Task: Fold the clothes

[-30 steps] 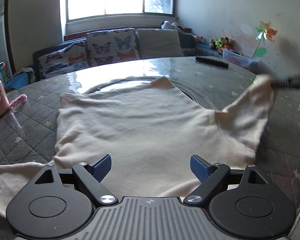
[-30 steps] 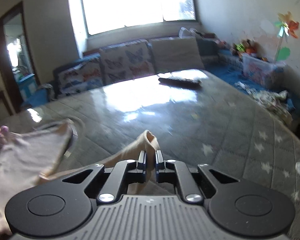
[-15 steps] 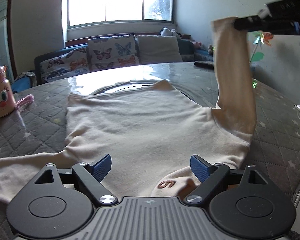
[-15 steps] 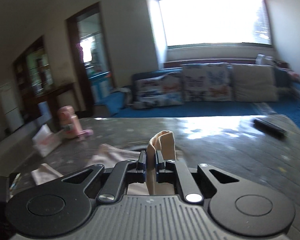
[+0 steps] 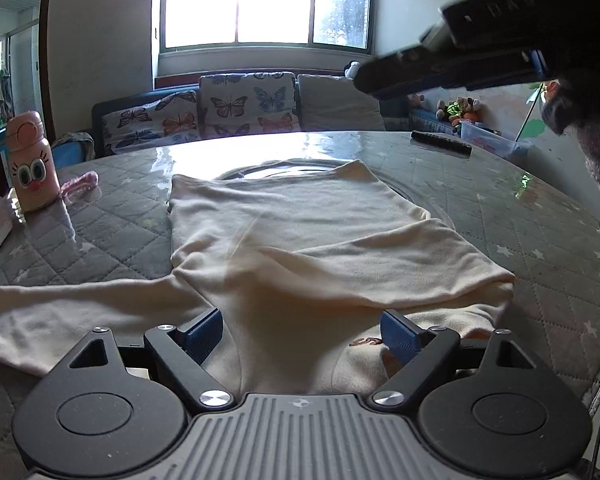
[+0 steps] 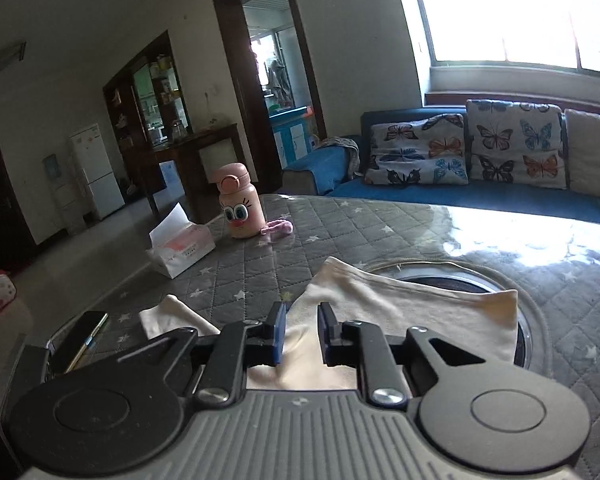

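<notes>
A cream long-sleeved shirt [image 5: 300, 232] lies flat on the quilted grey table [image 5: 540, 240]. Its right sleeve [image 5: 380, 264] is folded across the chest, and its left sleeve [image 5: 80, 304] stretches out to the left. My left gripper [image 5: 300, 336] is open just above the shirt's near edge, holding nothing. High over the shirt's right side hovers my right gripper [image 5: 370, 76]. In the right wrist view the right gripper [image 6: 302, 336] is a little open above the shirt [image 6: 400, 304], with no cloth pinched between its fingers.
A pink cartoon bottle [image 5: 30, 160] and a pink band [image 5: 80, 182] stand at the far left, next to a tissue box [image 6: 182, 248]. A black remote [image 5: 440, 142] lies at the far right. A phone [image 6: 80, 338] rests near the table's left edge.
The right gripper carried the right sleeve up and over to the left, then let it go; the sleeve now lies across the shirt. The left gripper drew back slightly and stayed open.
</notes>
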Action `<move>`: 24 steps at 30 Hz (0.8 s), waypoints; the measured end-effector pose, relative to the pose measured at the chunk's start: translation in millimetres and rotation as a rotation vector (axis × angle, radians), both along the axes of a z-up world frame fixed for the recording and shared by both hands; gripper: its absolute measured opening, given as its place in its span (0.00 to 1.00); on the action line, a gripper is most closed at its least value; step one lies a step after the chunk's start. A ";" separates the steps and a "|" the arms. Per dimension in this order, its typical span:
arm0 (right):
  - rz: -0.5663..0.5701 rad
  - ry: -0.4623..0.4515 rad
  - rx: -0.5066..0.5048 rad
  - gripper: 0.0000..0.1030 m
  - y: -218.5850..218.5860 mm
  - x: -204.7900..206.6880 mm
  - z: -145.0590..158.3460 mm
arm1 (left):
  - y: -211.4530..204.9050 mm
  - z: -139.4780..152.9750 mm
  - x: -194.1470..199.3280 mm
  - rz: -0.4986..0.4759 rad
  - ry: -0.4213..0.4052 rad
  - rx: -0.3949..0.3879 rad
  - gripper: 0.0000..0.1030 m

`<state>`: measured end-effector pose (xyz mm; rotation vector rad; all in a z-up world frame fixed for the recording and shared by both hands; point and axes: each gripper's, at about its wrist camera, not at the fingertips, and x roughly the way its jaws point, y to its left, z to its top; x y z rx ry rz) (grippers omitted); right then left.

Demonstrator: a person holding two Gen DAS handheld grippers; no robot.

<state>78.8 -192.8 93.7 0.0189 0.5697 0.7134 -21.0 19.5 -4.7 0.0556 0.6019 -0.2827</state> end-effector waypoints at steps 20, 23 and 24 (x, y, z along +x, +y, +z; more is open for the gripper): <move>-0.050 0.167 -0.287 0.18 -64.8 -12.6 -96.8 | 0.2 -3.1 37.5 0.014 0.040 -0.007 0.35; -0.048 0.146 -0.275 0.20 -65.9 -9.8 -90.5 | 1.3 -7.3 40.4 0.012 0.061 0.002 0.33; -0.050 0.134 -0.272 0.20 -64.4 -6.9 -87.3 | 1.8 -7.2 40.0 0.010 0.063 0.004 0.33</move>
